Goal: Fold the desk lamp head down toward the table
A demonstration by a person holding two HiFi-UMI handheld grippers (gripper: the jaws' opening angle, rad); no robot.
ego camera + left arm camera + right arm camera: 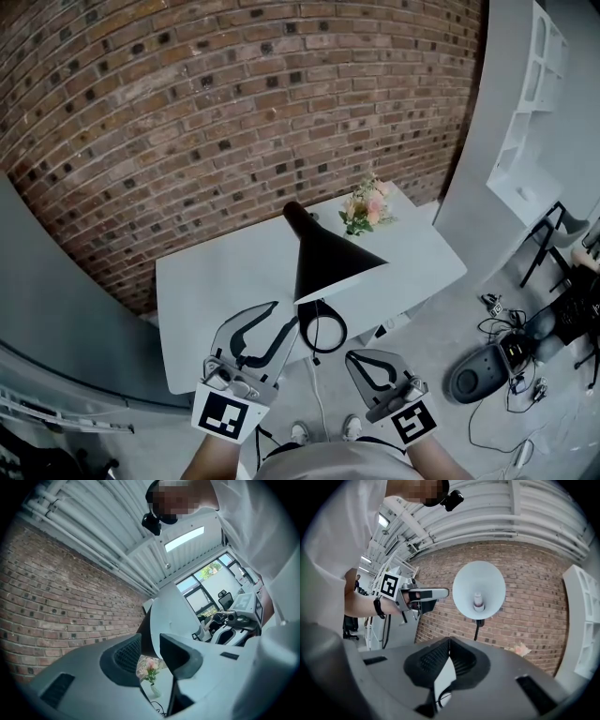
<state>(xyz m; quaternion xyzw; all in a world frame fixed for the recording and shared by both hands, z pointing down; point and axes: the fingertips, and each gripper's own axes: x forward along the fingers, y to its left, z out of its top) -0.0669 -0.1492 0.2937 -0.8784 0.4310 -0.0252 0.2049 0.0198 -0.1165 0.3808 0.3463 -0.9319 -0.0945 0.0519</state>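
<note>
A black desk lamp with a cone shade (328,258) stands on the white table (216,281), and its ring base (322,330) sits near the front edge. My left gripper (284,317) is raised close to the shade's lower left rim. Its jaws are open with a narrow gap and no pad presses on anything. In the left gripper view the shade (171,616) rises just beyond that gripper (150,639). My right gripper (354,359) hangs lower at the right, shut and empty. Along the right gripper (449,641) I look into the shade's white inside (479,588).
A small vase of pink flowers (367,208) stands at the table's far right corner. A brick wall (187,112) backs the table. The lamp's cord (317,394) hangs off the front edge. A chair base (487,367) and cables lie on the floor at right.
</note>
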